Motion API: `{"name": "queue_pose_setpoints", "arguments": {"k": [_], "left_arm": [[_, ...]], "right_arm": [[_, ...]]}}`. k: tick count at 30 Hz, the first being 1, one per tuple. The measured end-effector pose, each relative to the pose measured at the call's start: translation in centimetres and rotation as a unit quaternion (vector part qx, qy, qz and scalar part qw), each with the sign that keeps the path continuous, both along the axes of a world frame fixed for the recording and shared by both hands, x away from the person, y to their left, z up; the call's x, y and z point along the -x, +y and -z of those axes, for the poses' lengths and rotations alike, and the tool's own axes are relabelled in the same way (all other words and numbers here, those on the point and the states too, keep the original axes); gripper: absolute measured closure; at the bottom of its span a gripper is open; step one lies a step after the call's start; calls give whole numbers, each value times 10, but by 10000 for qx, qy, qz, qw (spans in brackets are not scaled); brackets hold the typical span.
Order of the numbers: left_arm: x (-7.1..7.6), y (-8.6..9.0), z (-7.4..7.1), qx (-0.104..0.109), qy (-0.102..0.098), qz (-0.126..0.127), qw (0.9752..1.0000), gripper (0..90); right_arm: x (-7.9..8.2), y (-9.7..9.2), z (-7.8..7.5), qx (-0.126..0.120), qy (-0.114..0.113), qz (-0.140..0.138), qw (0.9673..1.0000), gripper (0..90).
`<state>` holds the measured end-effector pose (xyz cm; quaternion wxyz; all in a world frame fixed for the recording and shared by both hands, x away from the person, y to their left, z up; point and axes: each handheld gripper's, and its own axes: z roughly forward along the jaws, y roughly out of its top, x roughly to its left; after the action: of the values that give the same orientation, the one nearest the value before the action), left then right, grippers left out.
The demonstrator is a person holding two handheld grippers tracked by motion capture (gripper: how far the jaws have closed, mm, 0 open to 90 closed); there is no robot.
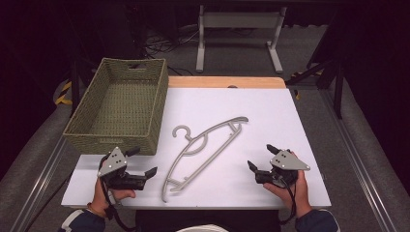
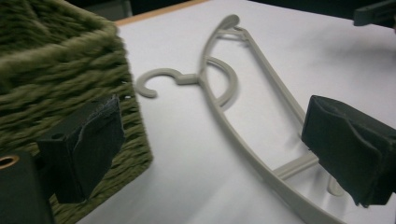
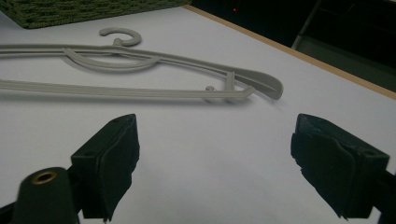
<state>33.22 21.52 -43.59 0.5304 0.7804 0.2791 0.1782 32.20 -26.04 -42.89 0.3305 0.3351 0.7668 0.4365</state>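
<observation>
Both tongs wide and empty, flanking a hanger on the tabletop

The left tongs [image 1: 143, 163], lower left, and the right tongs [image 1: 259, 157], lower right, gape with nothing between them, probably poised to take one end each. The grey hanger [image 1: 203, 147] lies flat at mid-frame, long axis running lower left to upper right, hook toward the woven basket [image 1: 147, 140] at upper left.

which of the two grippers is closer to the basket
The left gripper: it sits just in front of the woven basket's near corner, while the right gripper is across the hanger, far from it.
</observation>
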Motion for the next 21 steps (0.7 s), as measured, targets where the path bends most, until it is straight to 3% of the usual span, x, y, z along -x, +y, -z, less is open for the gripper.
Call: {"name": "queue_pose_setpoints", "arguments": {"k": [4,8,10,11,16,21], "left_arm": [[-2,-11,1,19,167,189,9997,73],[-5,-22,1,-133,228,269,9993,126],[-10,-35,3,-489,389,262,9977,130],[-11,-38,4,-514,438,295,9973,157],[-14,-46,3,-712,350,280,9965,186],[-22,-51,2,-863,441,265,9949,224]], "right_arm": [[-2,-1,1,12,54,27,10000,157],[-3,1,2,17,104,33,9999,159],[-5,3,1,38,100,21,9999,159],[-6,6,1,81,92,-5,9999,159],[-7,13,4,242,94,-172,9995,160],[-6,9,3,191,94,-119,9997,160]]}}
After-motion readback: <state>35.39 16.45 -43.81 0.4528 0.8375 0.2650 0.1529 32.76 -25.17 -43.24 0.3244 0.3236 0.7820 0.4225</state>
